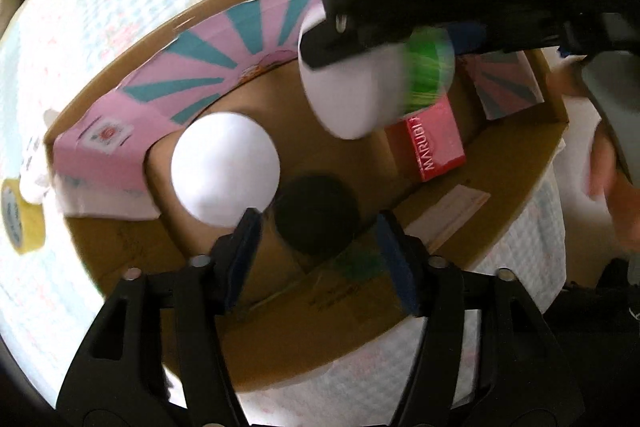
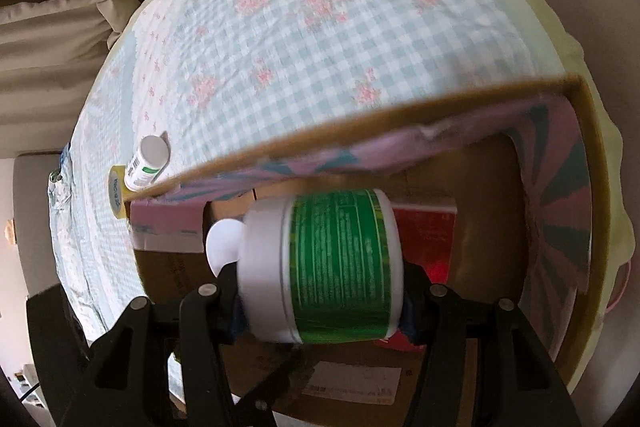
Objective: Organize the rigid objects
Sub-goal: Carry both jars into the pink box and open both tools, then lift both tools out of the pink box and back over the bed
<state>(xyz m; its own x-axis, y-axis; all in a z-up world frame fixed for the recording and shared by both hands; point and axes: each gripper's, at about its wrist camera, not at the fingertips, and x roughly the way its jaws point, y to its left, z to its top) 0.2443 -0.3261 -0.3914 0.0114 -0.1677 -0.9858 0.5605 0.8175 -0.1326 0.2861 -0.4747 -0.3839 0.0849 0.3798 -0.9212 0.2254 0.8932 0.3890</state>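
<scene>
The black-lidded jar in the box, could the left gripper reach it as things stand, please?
Probably yes: the left gripper is open and empty just above the black-lidded jar, nothing between them; the right gripper's green-labelled jar hangs farther off.

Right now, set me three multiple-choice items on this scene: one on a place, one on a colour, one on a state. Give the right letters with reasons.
1. Where is the red box?
A. on the checked cloth
B. inside the cardboard box
C. on the yellow tape roll

2. What colour is the label on the jar held by the right gripper?
A. green
B. blue
C. orange

3. How is the left gripper?
A. shut on the black lid
B. shut on the white lid
C. open, holding nothing

Key: 1 B, the red box lies on the carton's floor. 2 A, the band around the white jar is green. 3 C, its fingers stand apart above the black-lidded jar, gripping nothing.
</scene>
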